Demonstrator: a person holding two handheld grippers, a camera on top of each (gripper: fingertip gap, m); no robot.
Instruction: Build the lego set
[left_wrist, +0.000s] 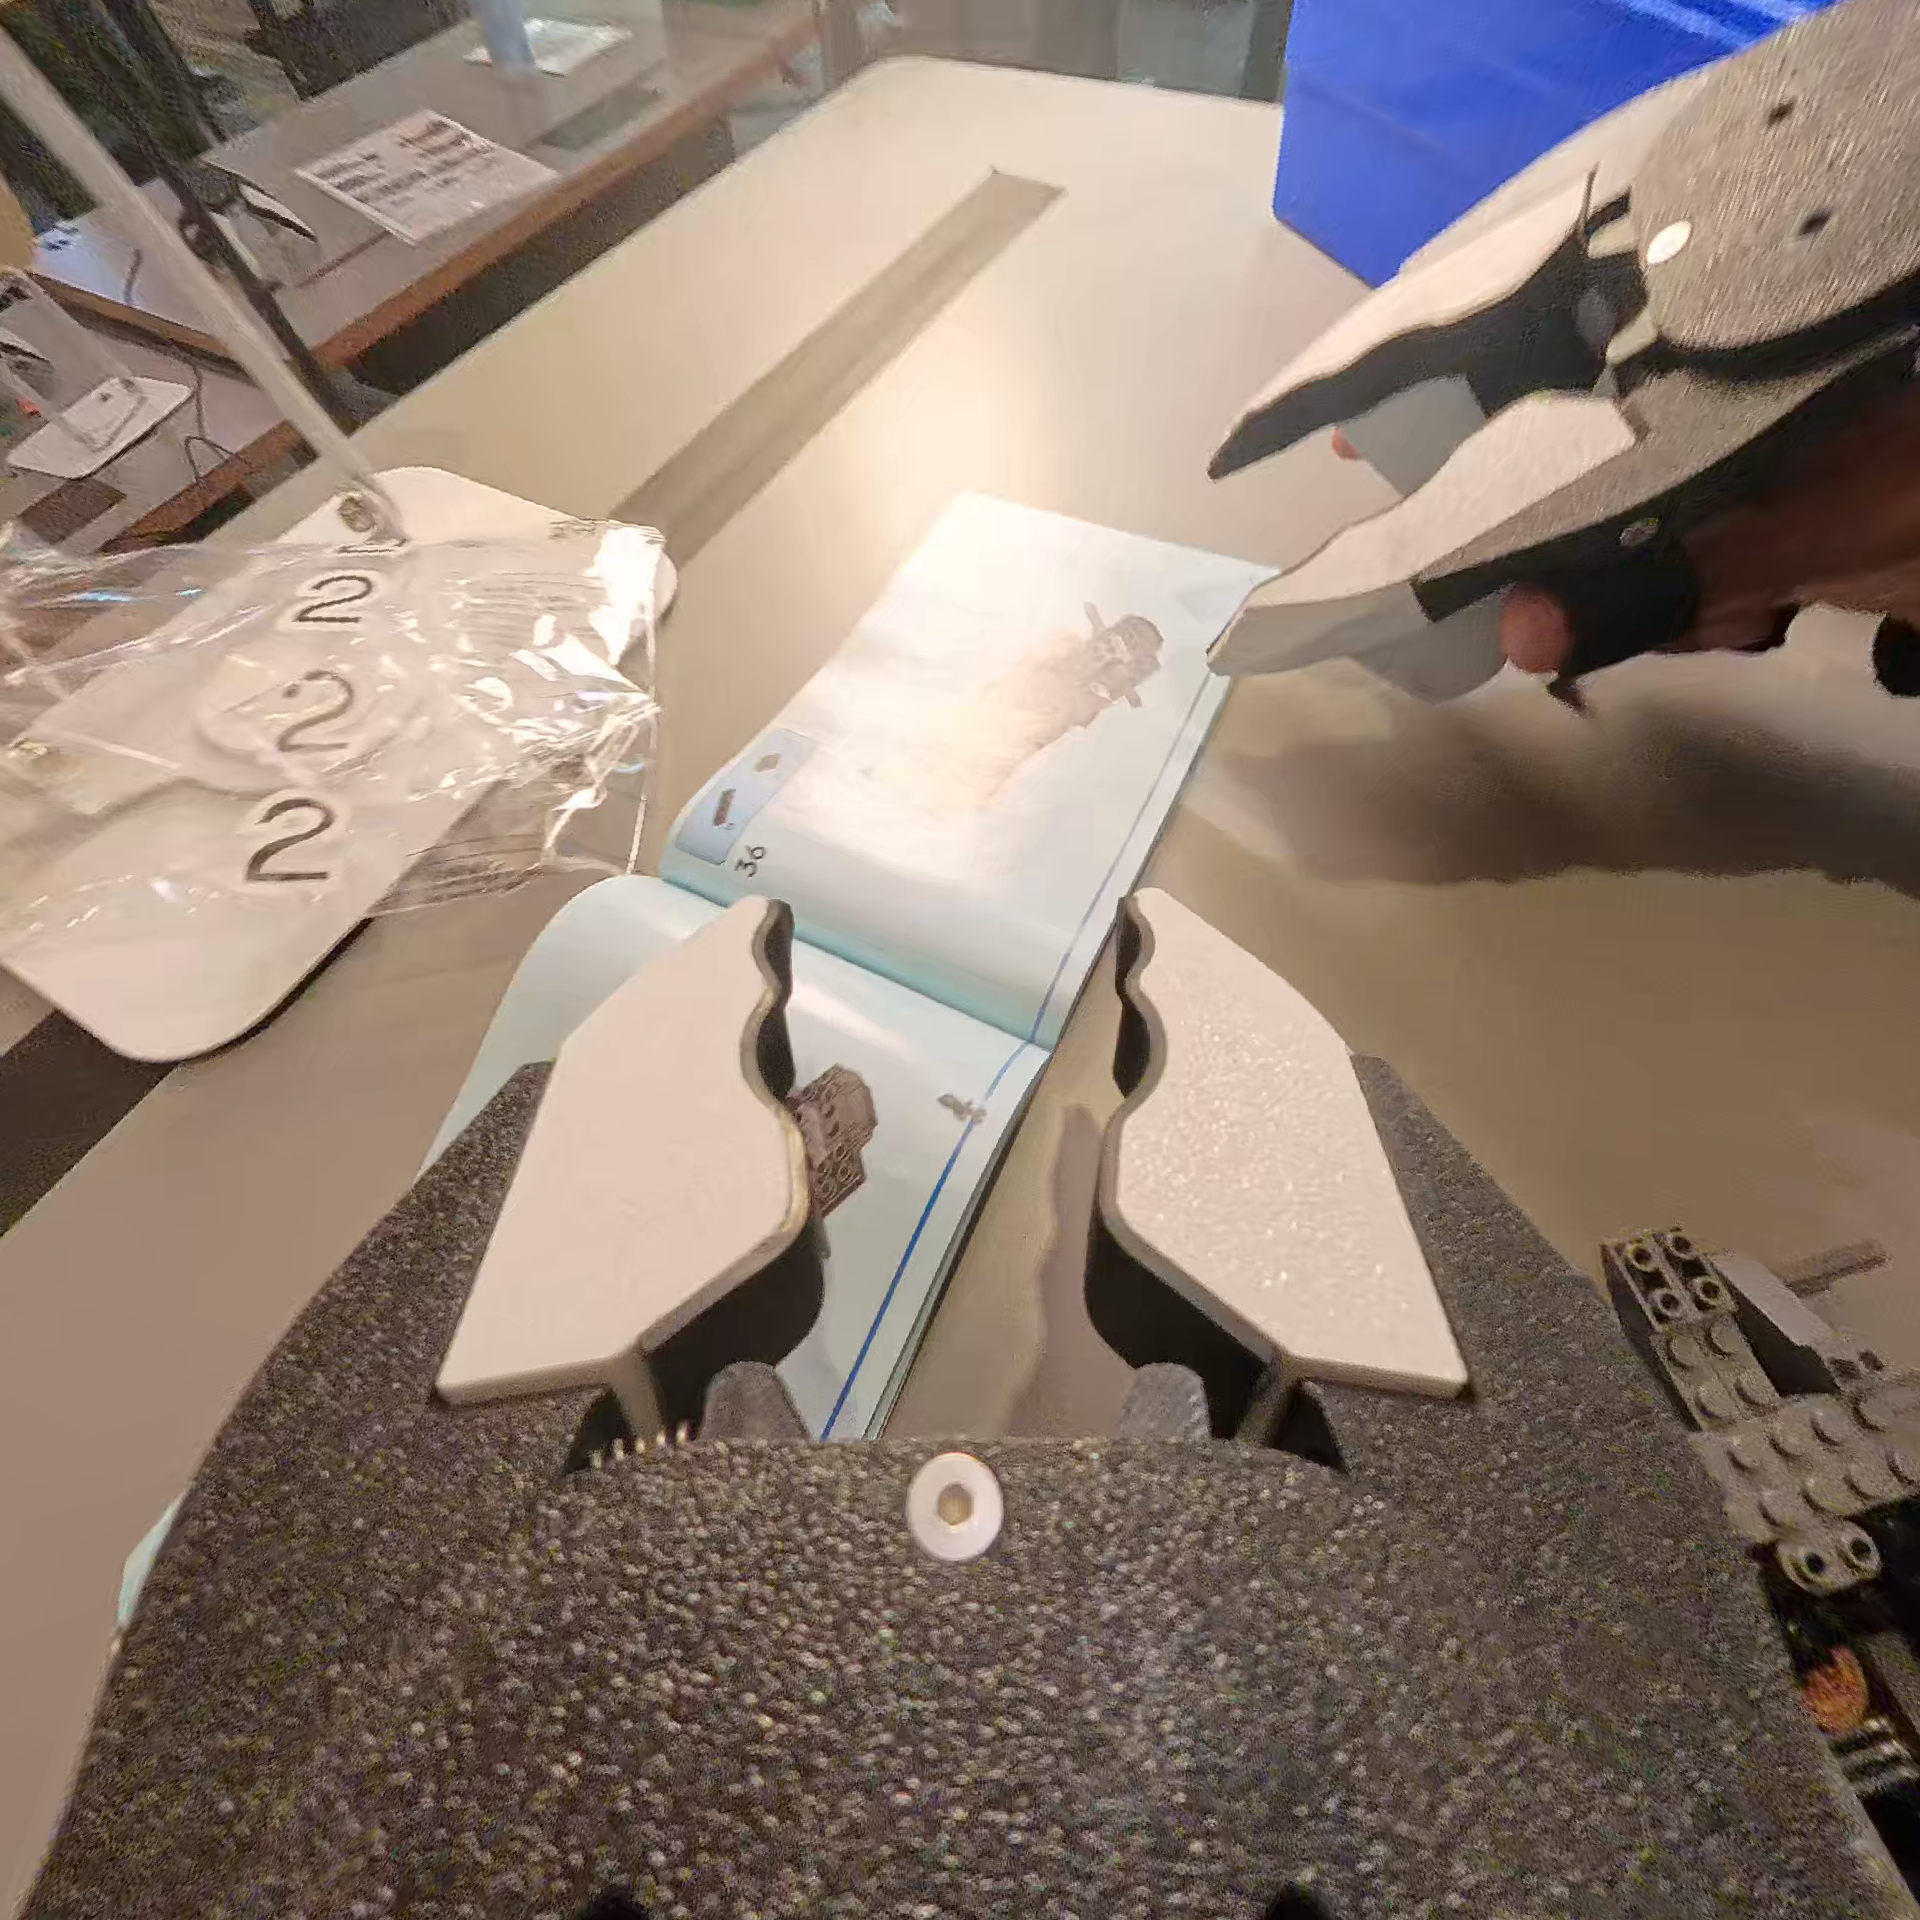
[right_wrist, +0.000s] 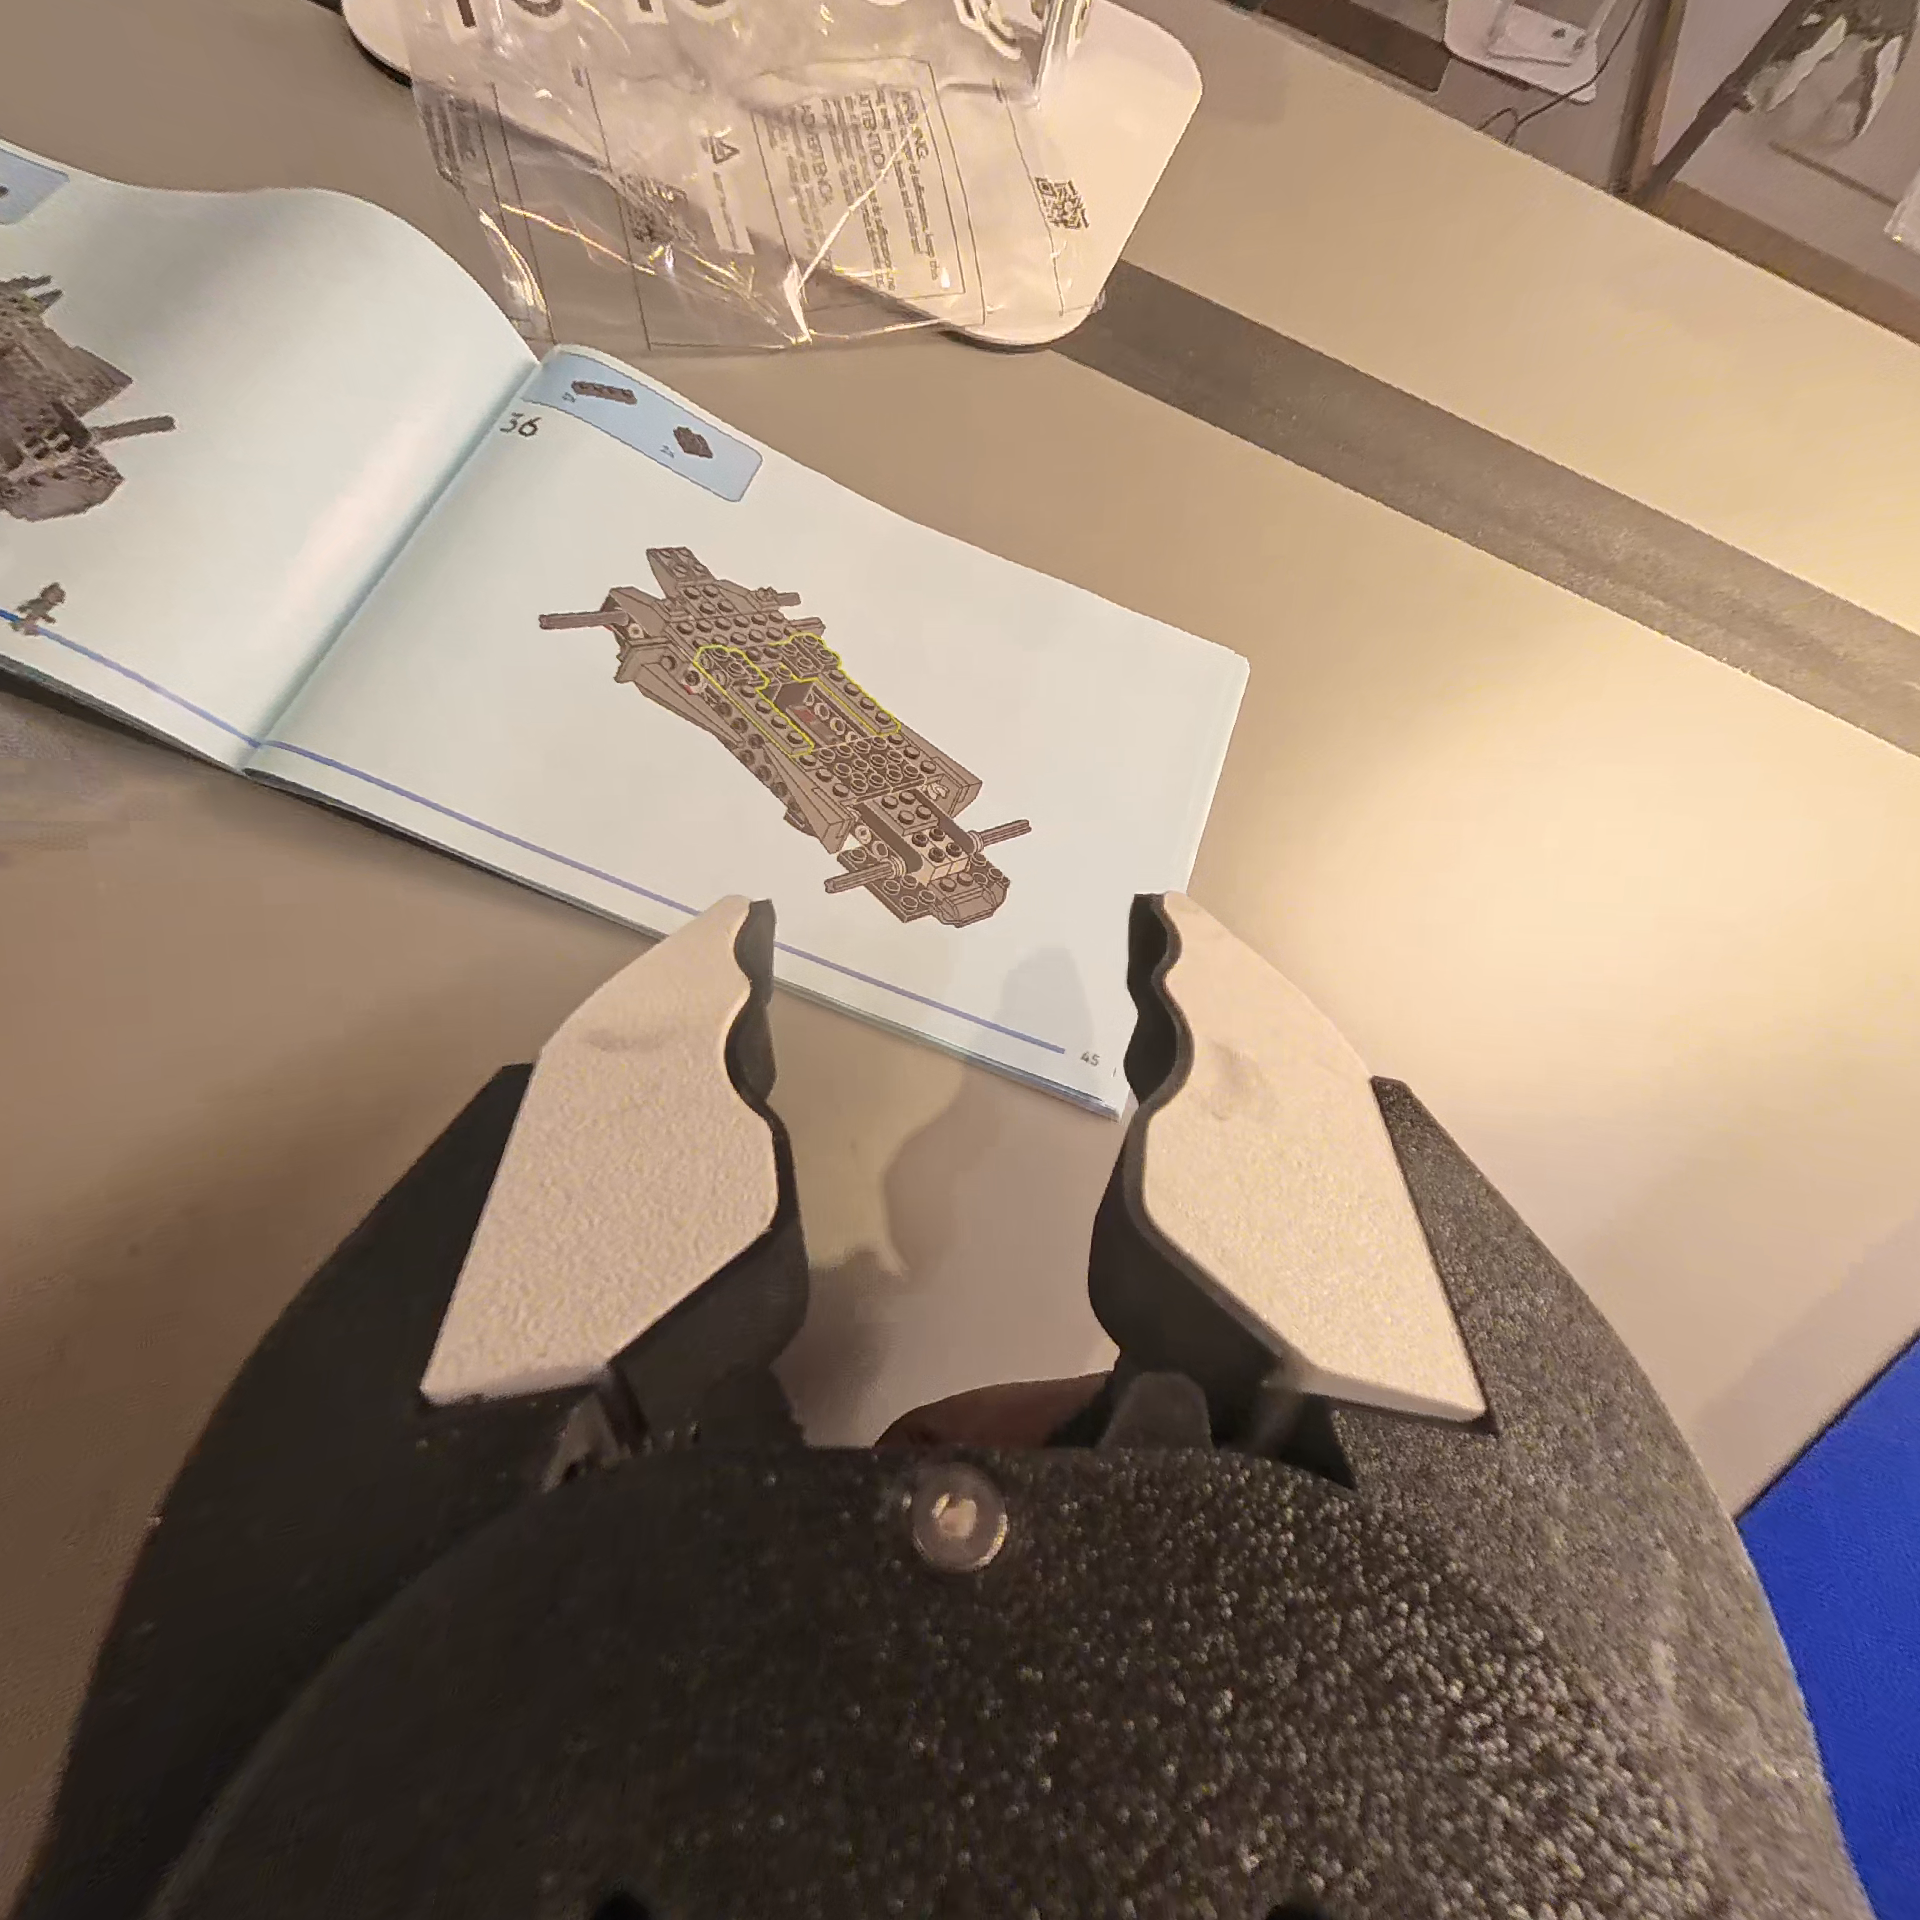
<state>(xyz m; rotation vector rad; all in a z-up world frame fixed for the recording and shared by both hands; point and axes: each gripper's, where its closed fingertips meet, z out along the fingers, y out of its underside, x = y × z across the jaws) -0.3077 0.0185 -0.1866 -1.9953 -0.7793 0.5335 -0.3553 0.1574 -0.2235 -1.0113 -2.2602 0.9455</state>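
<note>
An open light-blue instruction booklet (left_wrist: 935, 790) lies flat on the beige table. My left gripper (left_wrist: 956, 914) hovers over its near page, jaws open, with nothing between the pads. My right gripper (left_wrist: 1221, 561) shows at the upper right of the left wrist view, open, with its lower fingertip at the booklet's far corner. In the right wrist view my right gripper (right_wrist: 954, 914) is open and empty just above the booklet's (right_wrist: 416, 582) near corner; the page bears a drawing of a grey brick model. A dark grey brick model (left_wrist: 1766, 1392) sits on the table right of my left gripper.
Crumpled clear plastic bags (left_wrist: 312, 707) lie on a white tray (left_wrist: 156, 987) left of the booklet; both also show in the right wrist view, bags (right_wrist: 779, 177) and tray (right_wrist: 1143, 94). A blue bin (left_wrist: 1455, 114) stands at the far right. A dark groove (left_wrist: 862, 343) runs along the table. To the dark groove (left_wrist: 862, 343): right tips about 20 centimetres, left tips about 35 centimetres.
</note>
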